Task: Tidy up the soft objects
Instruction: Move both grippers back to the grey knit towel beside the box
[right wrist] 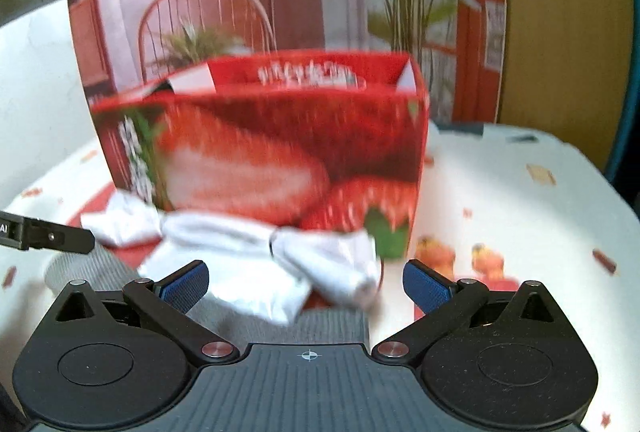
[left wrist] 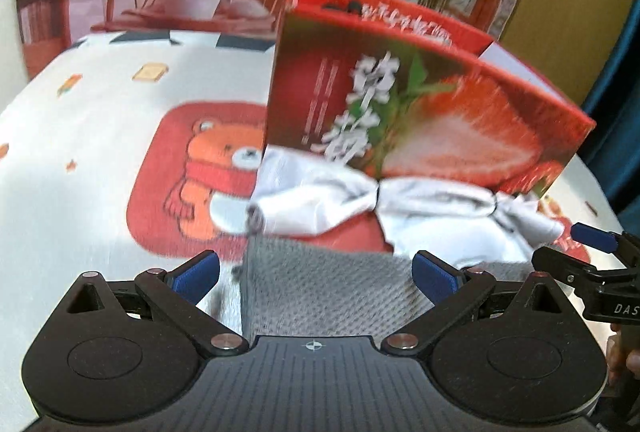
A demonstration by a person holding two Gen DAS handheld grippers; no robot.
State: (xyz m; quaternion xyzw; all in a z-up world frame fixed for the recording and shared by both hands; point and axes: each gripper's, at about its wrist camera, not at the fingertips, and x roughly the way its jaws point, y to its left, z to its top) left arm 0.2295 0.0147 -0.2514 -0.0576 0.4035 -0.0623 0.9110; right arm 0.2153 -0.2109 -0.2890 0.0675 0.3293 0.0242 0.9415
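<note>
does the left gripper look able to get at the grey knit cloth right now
Probably yes. The left gripper is open, and the grey knit cloth lies directly between its blue pads with nothing over its near edge. White socks sit on its far part, in front of the strawberry box.

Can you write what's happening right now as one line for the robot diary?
left tongs: open, holding nothing | right tongs: open, holding nothing | white socks: on gray cloth, before strawberry box | box: open-topped

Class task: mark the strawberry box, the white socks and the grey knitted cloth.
strawberry box (right wrist: 280, 156): right wrist view, front panel.
white socks (right wrist: 224, 232): right wrist view, middle bundle.
grey knitted cloth (left wrist: 328, 284): left wrist view, centre of weave.
</note>
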